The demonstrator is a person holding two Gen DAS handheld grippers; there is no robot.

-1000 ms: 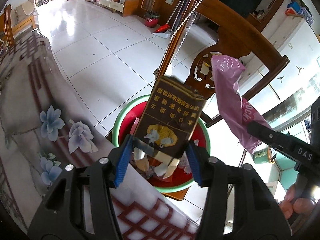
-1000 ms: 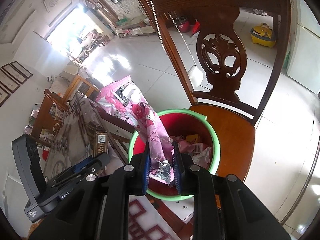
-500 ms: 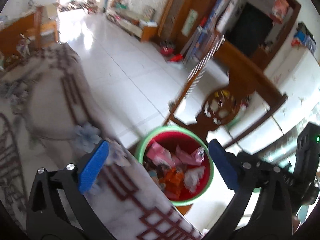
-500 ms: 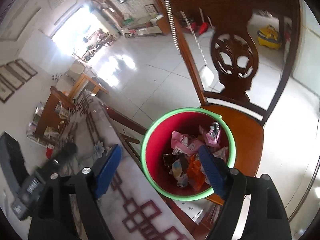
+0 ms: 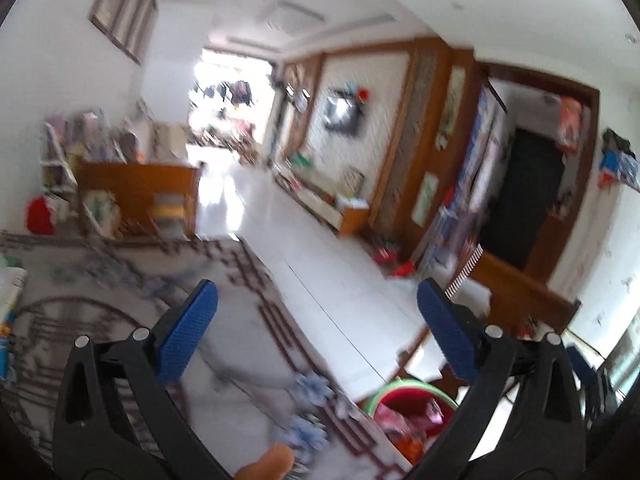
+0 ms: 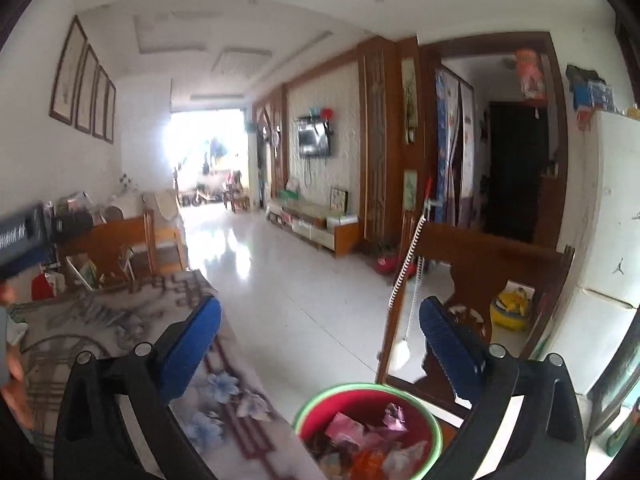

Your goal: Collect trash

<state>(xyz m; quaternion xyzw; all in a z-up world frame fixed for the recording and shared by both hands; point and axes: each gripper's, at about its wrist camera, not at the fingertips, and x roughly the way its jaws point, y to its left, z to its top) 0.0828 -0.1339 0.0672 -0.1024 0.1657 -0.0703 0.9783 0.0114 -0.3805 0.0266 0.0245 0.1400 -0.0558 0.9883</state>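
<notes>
both claws gape with nothing between their blue pads: left claw (image 5: 318,336), right claw (image 6: 320,344), whose jaws have just been opening. the trash (image 6: 372,440) lies in the red bin (image 6: 400,392), just beside the worktop (image 6: 120,320) edge, before a wooden chair (image 6: 488,256).

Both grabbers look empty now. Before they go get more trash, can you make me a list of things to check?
1. Left gripper open, nothing between its fingers: ok.
2. Right gripper open after its fingers just spread, nothing held: ok.
3. Red bin upright beside the table: ok.
4. Pink wrapper lying inside the bin: ok.
5. Room left in the bin: ok, trash sits below the rim.
6. More trash on the table: cannot tell, too blurred.
</notes>
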